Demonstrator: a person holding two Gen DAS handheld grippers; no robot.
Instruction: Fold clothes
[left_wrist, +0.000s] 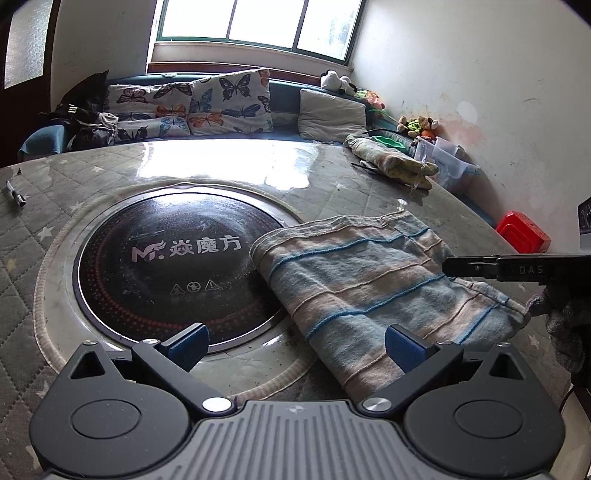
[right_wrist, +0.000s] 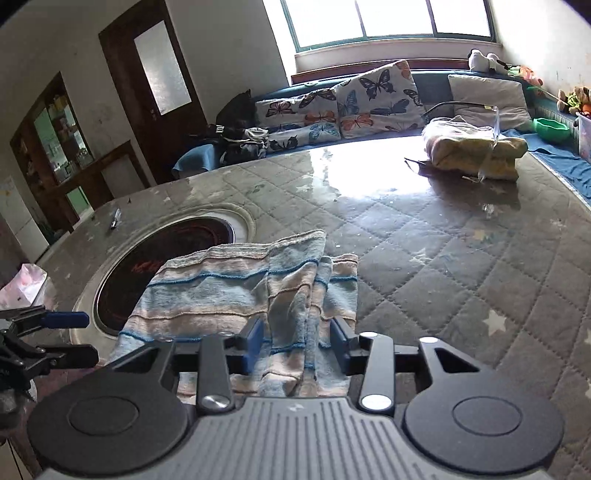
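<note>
Between right gripper fingers, bunched striped cloth, contact unclear.

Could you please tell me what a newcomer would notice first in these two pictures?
First, the blue and beige striped towel, folded on the grey quilted round table and overlapping the black round induction cooktop sunk in its middle. The right gripper has a raised fold of that towel between its blue fingers, while the left gripper is open and empty near its edge.

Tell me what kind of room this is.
Probably a home living or dining room: a bench sofa with butterfly cushions under a window, stuffed toys, and a quilt-covered table with a built-in hotplate.
</note>
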